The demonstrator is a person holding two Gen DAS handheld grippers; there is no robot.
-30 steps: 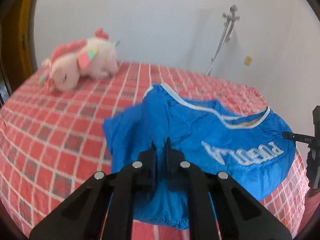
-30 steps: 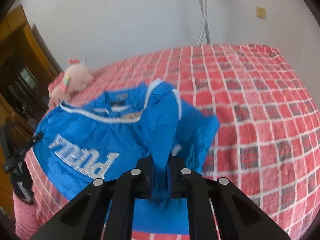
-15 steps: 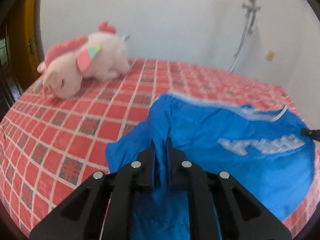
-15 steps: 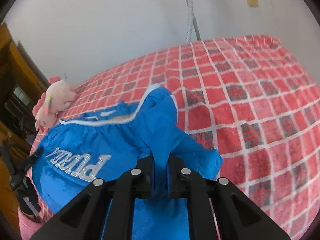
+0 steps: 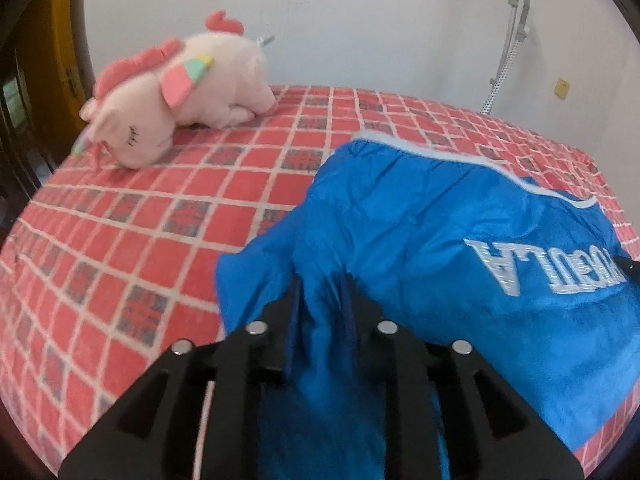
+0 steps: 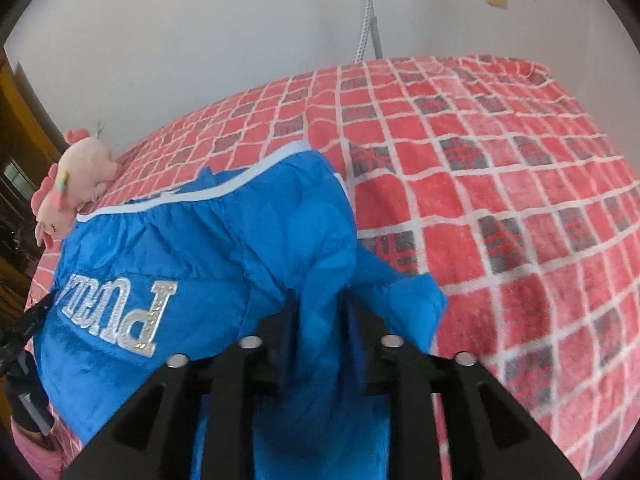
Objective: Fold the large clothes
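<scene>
A large blue garment (image 5: pixel 440 232) with white trim and silver lettering lies bunched on a bed with a red checked cover (image 5: pixel 160 216). My left gripper (image 5: pixel 320 292) has a fold of the garment's left side standing between its jaws, which are opening and no longer pinch it. In the right wrist view the same garment (image 6: pixel 200 248) lies left of centre on the bed (image 6: pixel 520 200). My right gripper (image 6: pixel 318 304) is over its right side, jaws opening, with a fold of blue cloth loose between them.
A pink plush toy (image 5: pixel 176 96) lies at the bed's far left corner, also seen as the plush toy (image 6: pixel 76 184) behind the garment. A metal hose (image 5: pixel 508 40) hangs on the white wall behind. Dark wooden furniture (image 6: pixel 16 168) stands left of the bed.
Both grippers have come down and forward towards the bed with the cloth, the lifted folds settling onto the garment. Their jaws, pinched shut on cloth before, now stand apart.
</scene>
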